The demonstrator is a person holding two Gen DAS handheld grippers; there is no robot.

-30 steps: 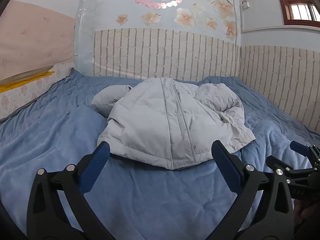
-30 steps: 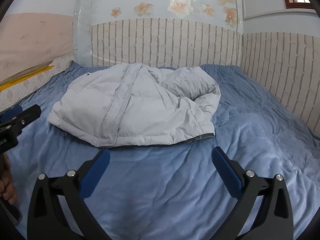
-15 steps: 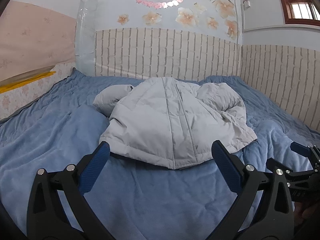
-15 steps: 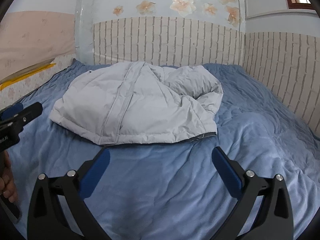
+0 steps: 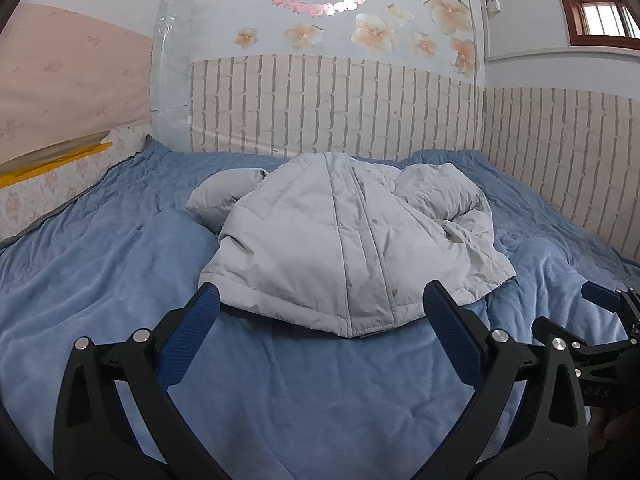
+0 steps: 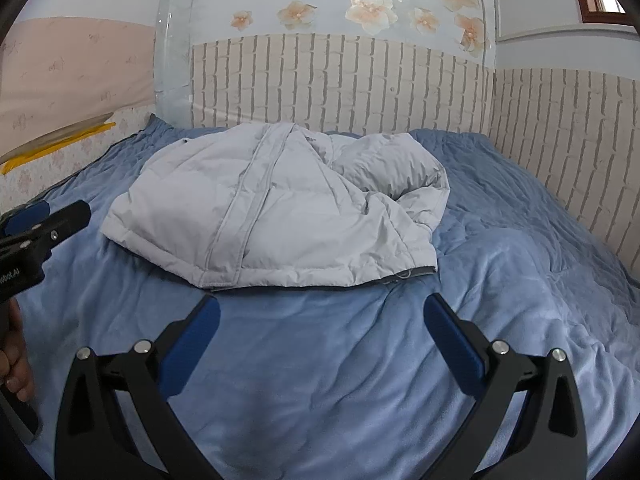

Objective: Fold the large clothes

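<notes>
A light grey padded jacket lies front-up and bunched in the middle of the bed, one sleeve out to the left, the right side rumpled; it also shows in the right wrist view. My left gripper is open and empty, just short of the jacket's near hem. My right gripper is open and empty, a little before the hem's right part. The right gripper shows at the right edge of the left wrist view; the left gripper shows at the left edge of the right wrist view.
A blue blanket covers the bed, with a raised fold to the left. Brick-pattern wall panels bound the bed at the back and right. A pink and yellow board leans along the left side.
Both grippers have moved slightly forward towards the jacket, which looks a little nearer in both views. Both stay open. The jacket has not moved.
</notes>
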